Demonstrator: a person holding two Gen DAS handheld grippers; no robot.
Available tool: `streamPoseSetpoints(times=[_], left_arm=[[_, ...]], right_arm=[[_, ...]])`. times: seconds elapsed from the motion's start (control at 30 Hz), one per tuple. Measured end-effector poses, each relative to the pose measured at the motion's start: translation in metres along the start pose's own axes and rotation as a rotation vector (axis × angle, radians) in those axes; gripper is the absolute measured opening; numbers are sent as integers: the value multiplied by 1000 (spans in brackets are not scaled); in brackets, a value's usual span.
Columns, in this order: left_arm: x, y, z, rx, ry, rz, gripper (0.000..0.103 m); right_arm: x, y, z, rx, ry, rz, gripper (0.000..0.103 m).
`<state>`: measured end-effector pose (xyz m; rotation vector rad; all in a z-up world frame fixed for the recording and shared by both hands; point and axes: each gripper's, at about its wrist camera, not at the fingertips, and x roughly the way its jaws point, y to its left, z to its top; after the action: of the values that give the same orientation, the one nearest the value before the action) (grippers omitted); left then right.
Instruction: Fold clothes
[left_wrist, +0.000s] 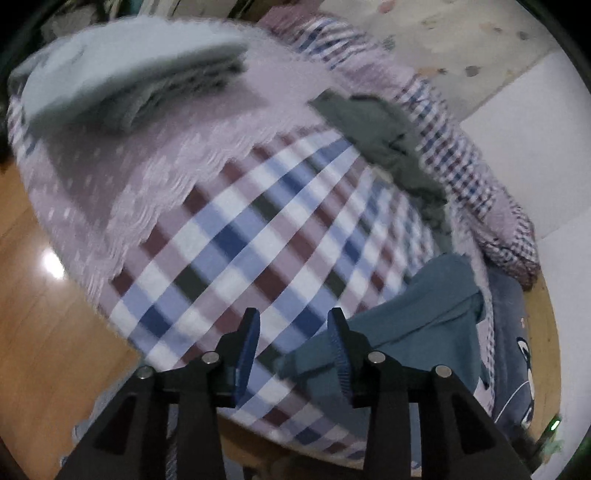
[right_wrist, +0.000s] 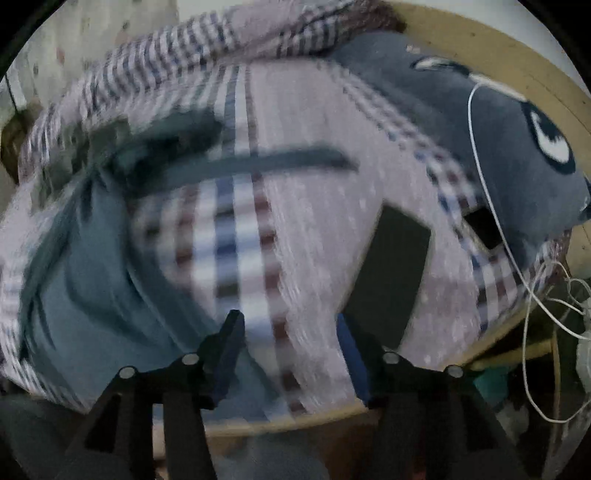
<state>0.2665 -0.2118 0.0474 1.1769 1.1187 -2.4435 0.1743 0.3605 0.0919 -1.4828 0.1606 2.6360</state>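
A teal garment (left_wrist: 424, 321) lies crumpled on the checked bed sheet (left_wrist: 236, 240), its edge just right of my left gripper (left_wrist: 293, 317). That gripper stands open over the sheet, and nothing is pinched between its blue pads. In the blurred right wrist view the same teal garment (right_wrist: 92, 288) spreads at the left. My right gripper (right_wrist: 288, 319) is open above the sheet (right_wrist: 236, 236) beside it, with nothing held. A dark olive garment (left_wrist: 384, 136) lies farther back. A folded stack of pale grey clothes (left_wrist: 122, 74) rests at the far left.
A pink fringed blanket (left_wrist: 147, 158) lies under the folded stack. A dark plush cushion (right_wrist: 498, 129) with a white eye sits at the right, beside a black flat rectangle (right_wrist: 391, 273). White cables (right_wrist: 491, 206) hang over the bed's wooden edge. Wooden floor (left_wrist: 44, 350) is at the left.
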Motion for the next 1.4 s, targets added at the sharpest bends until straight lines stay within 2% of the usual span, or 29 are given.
streamPoseSetpoints(times=[0.23, 0.33, 0.5, 0.57, 0.7, 0.8, 0.87, 1.0, 1.07, 1.23, 1.4], left_arm=[[-2, -72, -2, 234, -110, -124, 53], [5, -119, -4, 369, -154, -191, 63], [31, -201, -10, 586, -204, -251, 79], [49, -237, -18, 666, -212, -262, 82], [88, -305, -36, 799, -211, -279, 82], [117, -351, -49, 896, -200, -277, 82], [132, -371, -56, 943, -188, -283, 83], [172, -408, -71, 972, -93, -310, 84], [191, -430, -84, 1040, -99, -286, 84], [230, -469, -113, 1252, -141, -156, 84], [270, -486, -123, 1370, -97, -48, 81]], right_arm=[[-5, 63, 66, 96, -262, 236, 65], [15, 84, 92, 149, -338, 341, 65], [68, 96, 122, 232, -316, 400, 65], [91, 97, 126, 242, -298, 414, 65], [134, 90, 142, 233, -194, 392, 65], [127, 75, 152, 220, -249, 391, 65], [121, 58, 155, 222, -283, 349, 65], [129, 14, 157, 296, -265, 344, 65], [138, -4, 155, 351, -242, 348, 65], [146, -24, 154, 402, -223, 378, 65], [149, -25, 155, 409, -216, 422, 65]])
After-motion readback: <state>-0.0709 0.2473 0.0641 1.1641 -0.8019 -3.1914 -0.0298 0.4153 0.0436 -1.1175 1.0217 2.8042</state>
